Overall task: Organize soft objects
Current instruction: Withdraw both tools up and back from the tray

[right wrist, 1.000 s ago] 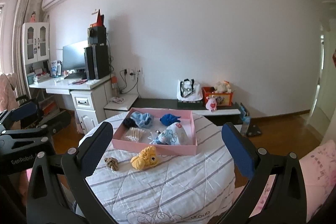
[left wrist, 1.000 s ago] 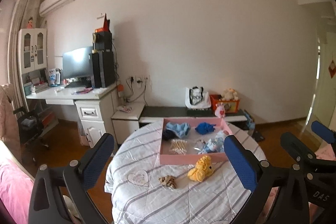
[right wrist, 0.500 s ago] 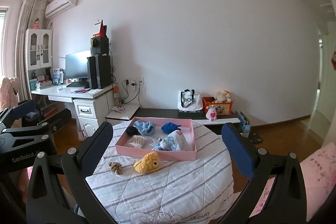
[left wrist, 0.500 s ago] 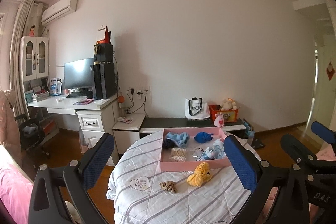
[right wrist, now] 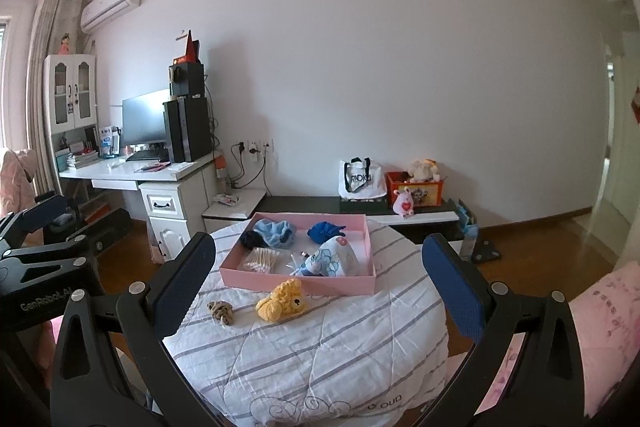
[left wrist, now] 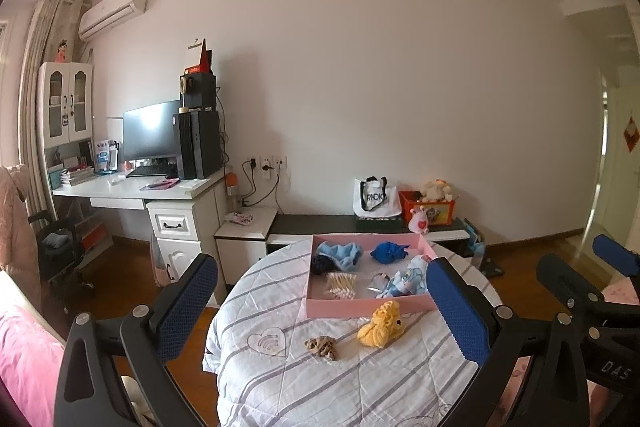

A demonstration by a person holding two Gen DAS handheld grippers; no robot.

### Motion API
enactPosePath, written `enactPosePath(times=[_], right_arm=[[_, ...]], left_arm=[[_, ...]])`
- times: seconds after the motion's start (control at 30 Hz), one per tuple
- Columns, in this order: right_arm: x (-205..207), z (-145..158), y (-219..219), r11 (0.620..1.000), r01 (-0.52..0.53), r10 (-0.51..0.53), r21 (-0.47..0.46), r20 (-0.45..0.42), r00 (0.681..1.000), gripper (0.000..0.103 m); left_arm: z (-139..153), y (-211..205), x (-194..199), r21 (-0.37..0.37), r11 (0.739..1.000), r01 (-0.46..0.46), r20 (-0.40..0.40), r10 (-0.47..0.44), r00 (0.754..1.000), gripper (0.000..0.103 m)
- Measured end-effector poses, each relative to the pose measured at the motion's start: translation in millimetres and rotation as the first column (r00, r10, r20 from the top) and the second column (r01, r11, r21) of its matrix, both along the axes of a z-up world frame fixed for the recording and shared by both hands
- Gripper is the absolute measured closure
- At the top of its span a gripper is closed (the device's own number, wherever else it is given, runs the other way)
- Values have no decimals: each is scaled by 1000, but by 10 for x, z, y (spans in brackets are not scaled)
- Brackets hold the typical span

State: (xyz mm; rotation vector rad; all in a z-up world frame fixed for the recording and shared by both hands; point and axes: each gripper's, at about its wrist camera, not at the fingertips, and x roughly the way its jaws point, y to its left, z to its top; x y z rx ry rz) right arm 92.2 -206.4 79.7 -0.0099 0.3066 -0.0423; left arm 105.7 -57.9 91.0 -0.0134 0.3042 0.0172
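A pink tray [left wrist: 368,306] [right wrist: 296,281] sits on a round table under a striped white quilt [left wrist: 340,379] [right wrist: 320,339]. It holds a light blue fluffy piece [left wrist: 340,251], a dark blue one [left wrist: 388,251], a blue-flowered cloth [right wrist: 330,259] and cotton swabs [right wrist: 262,259]. In front of the tray lie a yellow crochet toy [left wrist: 380,325] [right wrist: 282,301] and a brown spotted scrunchie [left wrist: 321,346] [right wrist: 221,310]. My left gripper [left wrist: 320,263] and right gripper [right wrist: 318,241] hang open and empty, short of the table.
Behind the table a low black bench [left wrist: 320,225] carries a white bag [left wrist: 376,198] and an orange toy box [left wrist: 430,209]. A white desk [left wrist: 132,189] with monitor stands at the left. Pink bedding [right wrist: 600,311] lies at the right. Wooden floor surrounds the table.
Both views have tilted up a little, showing more ceiling. The toy, scrunchie and tray lie where they were. Both grippers stay open.
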Motion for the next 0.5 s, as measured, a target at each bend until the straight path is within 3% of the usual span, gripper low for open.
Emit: enactPosePath(times=[0.5], right_arm=[[216,-203,-62,1000,12,-9,26,-104,995,0]], left_arm=[[-132,49,271,-4,1000,9,-99,-9,995,0]])
